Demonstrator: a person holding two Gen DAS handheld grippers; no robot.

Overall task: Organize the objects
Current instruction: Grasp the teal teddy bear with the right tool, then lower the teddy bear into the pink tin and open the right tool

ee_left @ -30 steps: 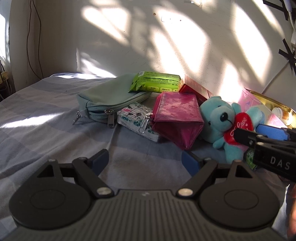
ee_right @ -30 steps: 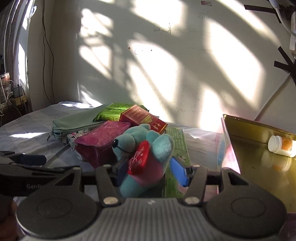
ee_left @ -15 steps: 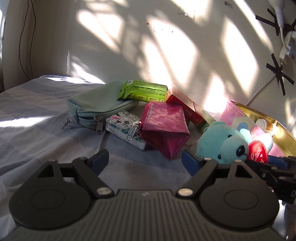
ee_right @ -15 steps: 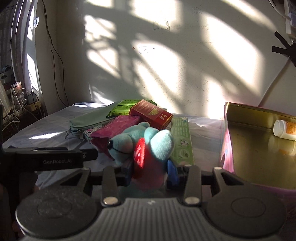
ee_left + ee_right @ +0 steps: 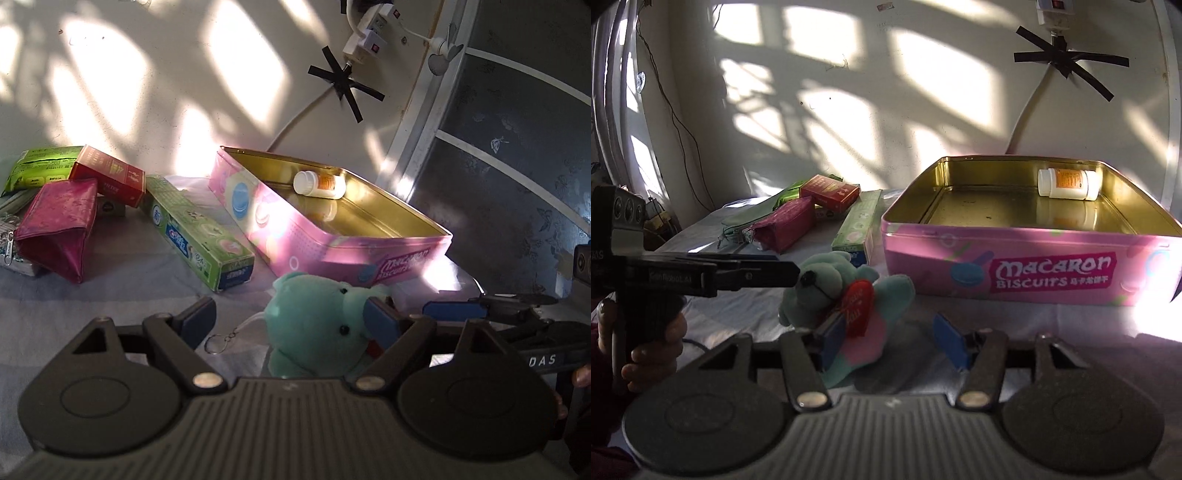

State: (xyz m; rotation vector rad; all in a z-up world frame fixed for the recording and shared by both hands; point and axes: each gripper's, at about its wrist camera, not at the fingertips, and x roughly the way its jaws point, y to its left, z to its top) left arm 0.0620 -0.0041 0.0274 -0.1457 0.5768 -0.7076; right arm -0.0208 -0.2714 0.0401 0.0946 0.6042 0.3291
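Note:
A teal plush bear (image 5: 317, 325) with a red heart (image 5: 858, 308) lies on the bed in front of a pink Macaron Biscuits tin (image 5: 1027, 266). My right gripper (image 5: 890, 338) is open; the bear rests against its left pad, with the right pad apart. My left gripper (image 5: 291, 319) is open with the bear's head between its fingers, against the right pad. From the right wrist view the left gripper (image 5: 783, 275) reaches the bear's head from the left. A white pill bottle (image 5: 1067, 184) lies inside the tin (image 5: 332, 236).
Left of the tin lie a green toothpaste box (image 5: 199, 232), a magenta pouch (image 5: 59, 225), a red box (image 5: 109, 179) and a green packet (image 5: 37, 166). A wall with a taped cable (image 5: 343, 79) stands behind. A dark patterned panel (image 5: 517, 147) is at right.
My right gripper has opened and the bear now lies on the bed before the tin. My left gripper has swung right so that its fingers straddle the bear's head.

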